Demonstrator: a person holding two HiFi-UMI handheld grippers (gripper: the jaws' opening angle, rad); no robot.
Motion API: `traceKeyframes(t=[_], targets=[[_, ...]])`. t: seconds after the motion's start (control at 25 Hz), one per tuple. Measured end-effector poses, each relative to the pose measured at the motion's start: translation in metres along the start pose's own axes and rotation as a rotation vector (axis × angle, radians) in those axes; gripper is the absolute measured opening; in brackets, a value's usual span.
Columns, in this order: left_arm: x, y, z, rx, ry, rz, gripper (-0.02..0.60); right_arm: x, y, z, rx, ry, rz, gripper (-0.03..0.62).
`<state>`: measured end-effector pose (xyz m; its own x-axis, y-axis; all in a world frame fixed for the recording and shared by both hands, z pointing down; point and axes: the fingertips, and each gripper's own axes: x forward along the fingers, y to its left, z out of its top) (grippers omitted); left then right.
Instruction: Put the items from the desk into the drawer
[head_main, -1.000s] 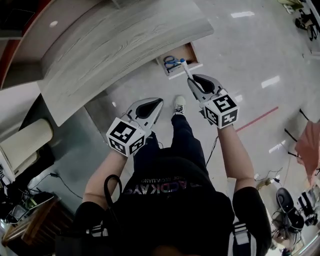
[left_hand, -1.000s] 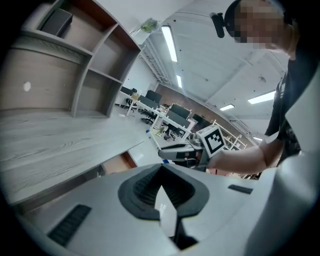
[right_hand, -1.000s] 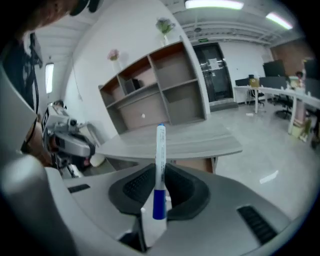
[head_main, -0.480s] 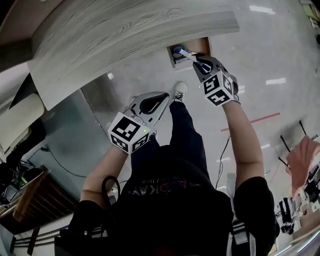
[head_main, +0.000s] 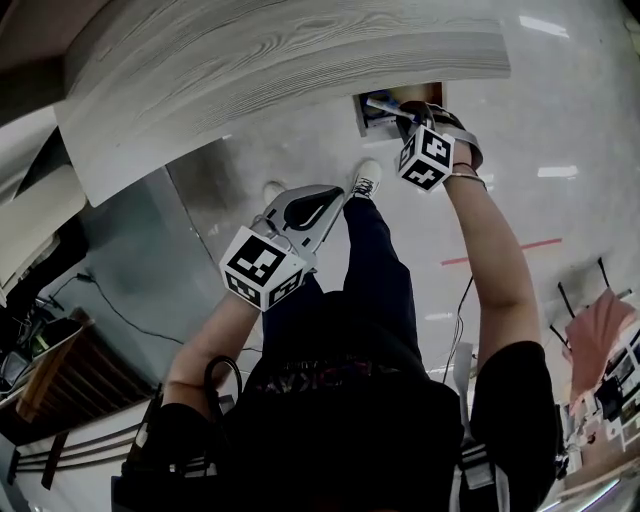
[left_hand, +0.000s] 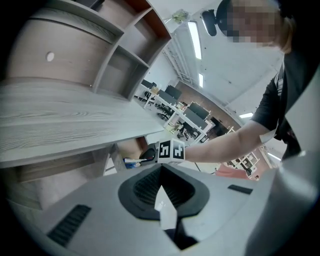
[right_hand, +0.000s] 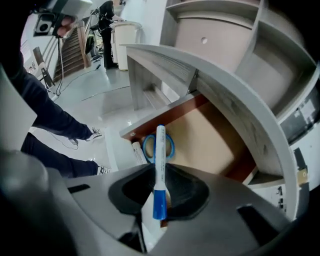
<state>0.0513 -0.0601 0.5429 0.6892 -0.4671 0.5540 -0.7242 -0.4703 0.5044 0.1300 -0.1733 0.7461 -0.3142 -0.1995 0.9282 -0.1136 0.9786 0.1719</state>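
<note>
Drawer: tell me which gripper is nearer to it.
Right. The right gripper holds a marker over the open drawer; the left gripper hangs by the person's legs, away from it.

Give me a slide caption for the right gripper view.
The right gripper holds a blue-capped marker above the open drawer, where blue-handled scissors lie.

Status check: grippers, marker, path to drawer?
Left gripper shut, empty. Right gripper shut on white marker with blue cap, poised over open wooden drawer. Blue-handled scissors lie inside; nothing blocking.
</note>
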Motion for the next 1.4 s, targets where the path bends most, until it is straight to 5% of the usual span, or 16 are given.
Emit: traceKeyframes(t=[0.68,1.08,1.24,1.4], targets=[[-0.009,0.005,-0.017,-0.047,-0.004,0.028,0.011,0.032,0.001,-0.013,-0.038,0.076,0.047,0.077],[-0.016,0.008,-0.01,-0.024,-0.036,0.034,0.011,0.019,-0.007,0.0,-0.062,0.046,-0.003,0.107],[-0.023,0.003,0.0,0.007,-0.065,0.025,0.011,-0.013,-0.015,0.013,0.035,-0.029,-0.056,0.038],[-0.039,-0.007,0.019,0.047,-0.096,0.01,0.011,-0.064,-0.02,0.03,0.316,-0.174,-0.058,0.018]])
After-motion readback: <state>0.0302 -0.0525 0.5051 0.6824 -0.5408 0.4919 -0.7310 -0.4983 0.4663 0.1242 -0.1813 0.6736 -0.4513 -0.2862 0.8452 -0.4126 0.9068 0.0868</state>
